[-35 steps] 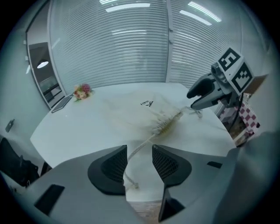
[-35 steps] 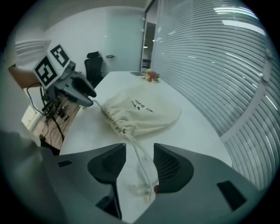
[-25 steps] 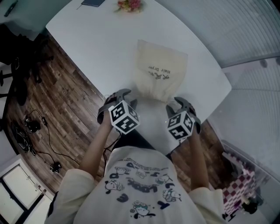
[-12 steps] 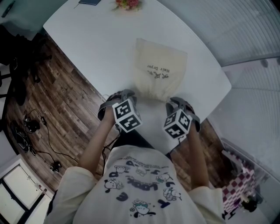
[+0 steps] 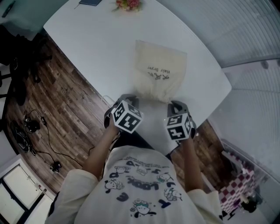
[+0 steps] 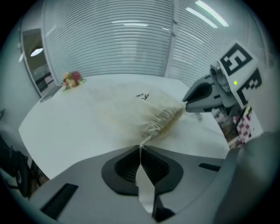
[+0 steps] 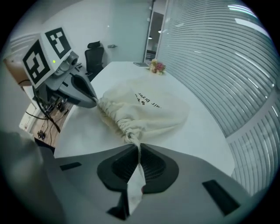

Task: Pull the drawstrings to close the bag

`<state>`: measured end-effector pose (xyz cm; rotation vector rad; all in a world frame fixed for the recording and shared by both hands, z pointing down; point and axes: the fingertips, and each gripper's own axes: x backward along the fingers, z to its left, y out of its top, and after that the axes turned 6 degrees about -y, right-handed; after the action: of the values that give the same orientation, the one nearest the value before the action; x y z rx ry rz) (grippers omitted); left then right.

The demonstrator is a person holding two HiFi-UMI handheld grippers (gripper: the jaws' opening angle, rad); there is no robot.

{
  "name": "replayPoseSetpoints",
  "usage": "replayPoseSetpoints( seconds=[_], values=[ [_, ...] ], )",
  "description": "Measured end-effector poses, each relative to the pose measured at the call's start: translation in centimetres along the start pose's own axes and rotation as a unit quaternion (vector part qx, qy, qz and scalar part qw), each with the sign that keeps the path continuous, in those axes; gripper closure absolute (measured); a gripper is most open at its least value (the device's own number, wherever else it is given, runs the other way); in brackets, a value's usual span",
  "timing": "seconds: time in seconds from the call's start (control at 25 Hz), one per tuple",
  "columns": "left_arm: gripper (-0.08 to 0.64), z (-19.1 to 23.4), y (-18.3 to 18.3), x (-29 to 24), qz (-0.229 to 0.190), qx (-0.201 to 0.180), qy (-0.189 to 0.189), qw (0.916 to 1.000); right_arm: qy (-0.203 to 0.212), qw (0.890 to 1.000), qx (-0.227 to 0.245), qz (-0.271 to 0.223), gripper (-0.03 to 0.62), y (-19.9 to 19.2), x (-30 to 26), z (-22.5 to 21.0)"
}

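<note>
Bag [image 5: 159,70]: cream, flat on white table [image 5: 87,39], gathered mouth toward the person.
Left gripper [image 6: 140,151]: jaws just closed, pinching left drawstring [image 6: 143,141].
Right gripper [image 7: 138,151]: jaws just closed, pinching right drawstring [image 7: 134,140].
Head view: marker cubes cover both jaw pairs; strings show in gripper views only.
Flowers [image 5: 129,4]: far table edge.

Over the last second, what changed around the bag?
Both sets of jaws have just been closing: the left gripper is now shut on the left drawstring, the right gripper on the right drawstring. Both grippers rolled a little, their marker cubes turning. The bag stayed put on the table, its mouth gathered as before.
</note>
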<state>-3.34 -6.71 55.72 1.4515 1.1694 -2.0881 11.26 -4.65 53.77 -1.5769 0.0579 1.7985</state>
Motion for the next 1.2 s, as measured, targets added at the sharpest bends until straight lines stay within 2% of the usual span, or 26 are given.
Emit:
replayPoseSetpoints(
  seconds=[0.08, 0.16, 0.28, 0.36, 0.4, 0.44, 0.52, 0.56, 0.6, 0.68, 0.76, 0.8, 1.04, 1.2],
  values=[
    [0.512, -0.1, -0.2, 0.0, -0.017, 0.072, -0.009, 0.9972, -0.002, 1.0, -0.018, -0.003, 0.571, -0.1, 0.2, 0.1],
    [0.512, 0.1, -0.5, 0.1, -0.023, 0.118, -0.012, 0.9926, -0.011, 1.0, 0.003, 0.0, 0.571, -0.1, 0.4, 0.4],
    [0.512, 0.3, -0.8, 0.1, -0.018, 0.12, 0.002, 0.9926, -0.041, 0.996, 0.075, 0.01, 0.571, -0.2, 0.4, 0.5],
    [0.512, 0.5, -0.6, 0.1, -0.02, 0.117, 0.014, 0.9928, -0.058, 0.994, 0.093, 0.01, 0.571, -0.2, 0.4, 0.2],
    [0.512, 0.5, -0.5, 0.2, -0.027, 0.128, 0.017, 0.9913, -0.059, 0.995, 0.077, 0.008, 0.572, -0.1, 0.5, 0.0],
    [0.512, 0.6, -0.3, 0.2, -0.037, 0.148, 0.017, 0.9881, -0.054, 0.998, 0.043, 0.003, 0.572, -0.1, 0.5, -0.3],
    [0.512, 0.5, -0.1, 0.1, -0.066, 0.216, 0.008, 0.974, -0.032, 0.997, -0.071, -0.013, 0.572, -0.1, 0.6, -0.9],
    [0.512, 0.3, -0.1, 0.1, -0.083, 0.257, -0.001, 0.9627, -0.02, 0.99, -0.138, -0.021, 0.572, -0.1, 0.6, -1.3],
    [0.512, 0.2, 0.0, 0.1, -0.101, 0.297, -0.01, 0.9495, -0.006, 0.978, -0.205, -0.029, 0.572, -0.3, 0.6, -1.6],
    [0.512, 0.1, 0.4, 0.2, -0.138, 0.362, -0.022, 0.9216, 0.017, 0.945, -0.323, -0.039, 0.572, -0.8, 0.5, -2.0],
    [0.514, 0.0, 0.7, 0.3, -0.161, 0.407, -0.023, 0.899, 0.02, 0.915, -0.4, -0.047, 0.572, -1.3, 0.4, -2.4],
    [0.514, 0.0, 0.7, 0.2, -0.167, 0.42, -0.022, 0.8918, 0.016, 0.904, -0.424, -0.051, 0.572, -1.4, 0.4, -2.6],
    [0.514, 0.7, 0.1, -0.1, -0.162, 0.481, -0.023, 0.8612, -0.011, 0.869, -0.492, -0.058, 0.572, -2.4, 0.0, -2.6],
    [0.514, 1.6, -0.3, 0.1, -0.164, 0.496, -0.014, 0.8529, -0.012, 0.831, -0.551, -0.071, 0.572, -2.7, 0.3, -2.8]
  ],
)
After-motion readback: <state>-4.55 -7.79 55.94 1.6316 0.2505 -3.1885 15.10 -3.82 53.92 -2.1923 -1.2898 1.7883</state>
